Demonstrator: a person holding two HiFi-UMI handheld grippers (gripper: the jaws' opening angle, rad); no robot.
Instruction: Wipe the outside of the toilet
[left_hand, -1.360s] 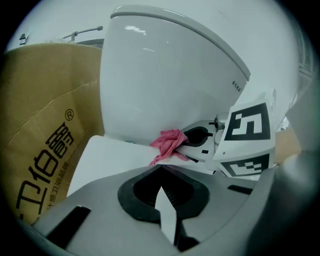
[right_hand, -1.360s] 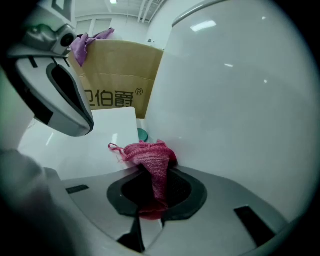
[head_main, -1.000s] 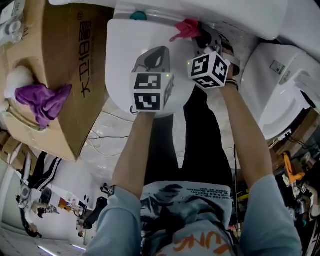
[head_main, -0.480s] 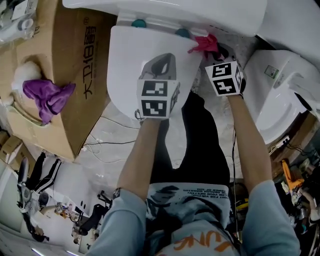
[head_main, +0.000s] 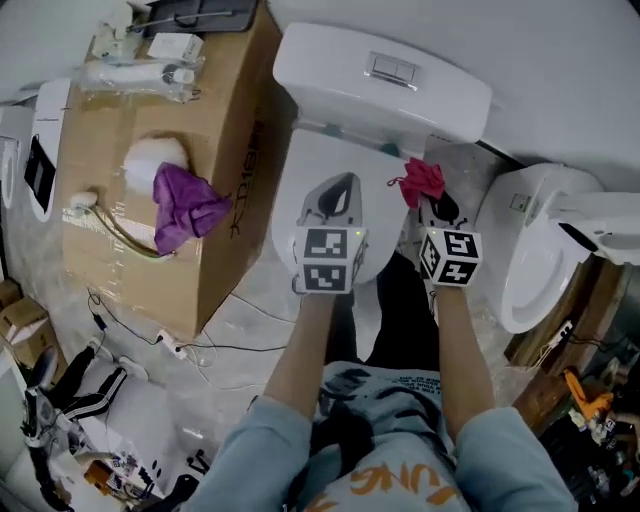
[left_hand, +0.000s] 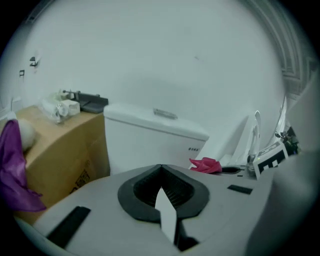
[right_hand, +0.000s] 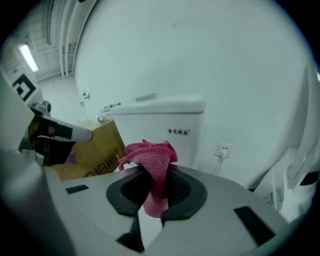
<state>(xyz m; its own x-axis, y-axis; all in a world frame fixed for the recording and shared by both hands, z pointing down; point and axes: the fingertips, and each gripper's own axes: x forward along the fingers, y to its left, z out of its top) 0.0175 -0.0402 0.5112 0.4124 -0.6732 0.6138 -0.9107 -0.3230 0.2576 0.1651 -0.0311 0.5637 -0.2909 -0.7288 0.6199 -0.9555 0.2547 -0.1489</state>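
Both grippers have drawn back from the tank (head_main: 385, 85). The whole toilet (head_main: 320, 160) now shows in the head view, with a purple cloth (head_main: 182, 205) on a cardboard box (head_main: 130, 260) to its left. Only the right gripper view shows a wall socket (right_hand: 223, 149) beside the tank.

Forearms reach forward side by side. The left gripper (head_main: 342, 183) hovers over the closed lid (head_main: 300, 220), jaws pressed together and empty. The right gripper (head_main: 428, 203), at the lid's right edge, pinches a pink cloth (head_main: 422, 180) that stands upright between its jaws.
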